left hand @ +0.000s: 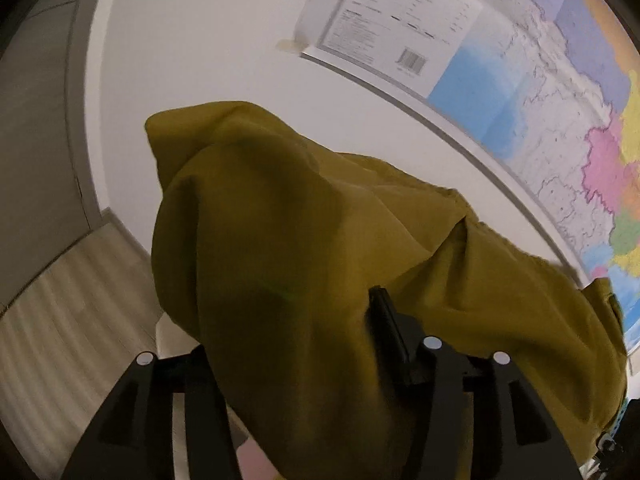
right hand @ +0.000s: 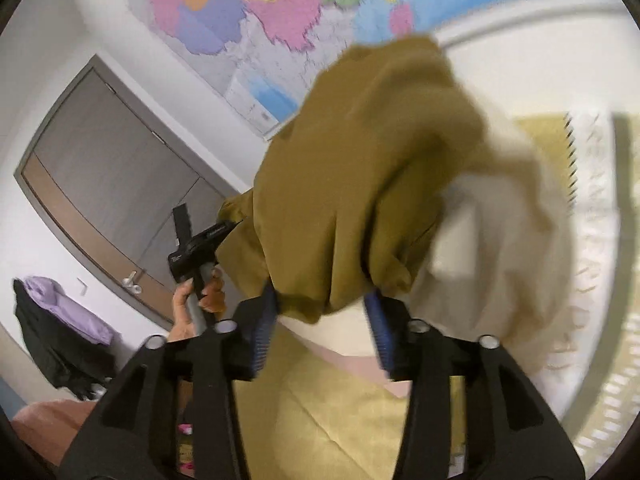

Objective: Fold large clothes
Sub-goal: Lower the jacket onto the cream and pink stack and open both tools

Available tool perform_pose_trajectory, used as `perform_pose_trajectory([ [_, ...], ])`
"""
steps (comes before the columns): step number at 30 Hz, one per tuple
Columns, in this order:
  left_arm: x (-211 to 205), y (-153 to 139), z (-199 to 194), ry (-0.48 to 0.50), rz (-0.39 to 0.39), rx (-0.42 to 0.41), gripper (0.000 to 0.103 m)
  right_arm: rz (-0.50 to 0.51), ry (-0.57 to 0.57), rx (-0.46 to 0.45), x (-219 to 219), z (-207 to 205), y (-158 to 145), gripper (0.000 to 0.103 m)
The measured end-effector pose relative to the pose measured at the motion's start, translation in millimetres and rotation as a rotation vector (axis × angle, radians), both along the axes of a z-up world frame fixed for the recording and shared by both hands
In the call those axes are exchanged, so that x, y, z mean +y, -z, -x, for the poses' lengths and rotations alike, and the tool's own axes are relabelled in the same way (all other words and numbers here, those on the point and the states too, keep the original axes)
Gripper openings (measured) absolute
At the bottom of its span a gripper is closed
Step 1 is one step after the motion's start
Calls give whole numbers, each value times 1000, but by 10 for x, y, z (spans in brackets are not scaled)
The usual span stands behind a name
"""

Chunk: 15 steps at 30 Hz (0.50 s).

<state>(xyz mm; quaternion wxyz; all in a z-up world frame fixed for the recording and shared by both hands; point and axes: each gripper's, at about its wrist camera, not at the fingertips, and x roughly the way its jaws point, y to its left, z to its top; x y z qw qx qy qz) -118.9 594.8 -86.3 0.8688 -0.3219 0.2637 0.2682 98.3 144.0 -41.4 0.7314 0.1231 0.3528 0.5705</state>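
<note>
Between both grippers hangs the olive garment (right hand: 360, 184), bunched between the parted fingers (right hand: 378, 330), so I would grip its corners firmly before folding.

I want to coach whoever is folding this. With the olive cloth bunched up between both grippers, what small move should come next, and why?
Probably close the right gripper on the cloth first. A bunch of it hangs between the blue pads, which do not seem to press it. In the left wrist view the cloth drapes over the left gripper, so neither hold looks firm enough to spread it.
</note>
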Motion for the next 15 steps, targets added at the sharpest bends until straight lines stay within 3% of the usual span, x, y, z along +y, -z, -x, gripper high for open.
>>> perform_pose_trajectory([
  [1,-14,-26,38,-7,-8,2,51,-10,32,-26,-44,-24,-67,73],
  [5,-209,-162,175,-64,-88,29,54,-49,107,-36,-228,-166,-162,72],
  [6,-259,-191,200,-75,-108,34,55,-47,119,-41,-119,-238,-178,67],
  [8,-418,-272,294,-114,-164,29,60,-49,114,-30,-24,-349,-176,35],
  [9,-502,-319,357,-131,-179,7,64,-34,106,0,23,-417,-125,11],
  [13,-760,-515,501,-150,-244,-38,64,21,122,66,108,-516,79,6],
  [15,-874,-600,496,-100,-243,-65,71,44,115,122,86,-539,225,6],
])
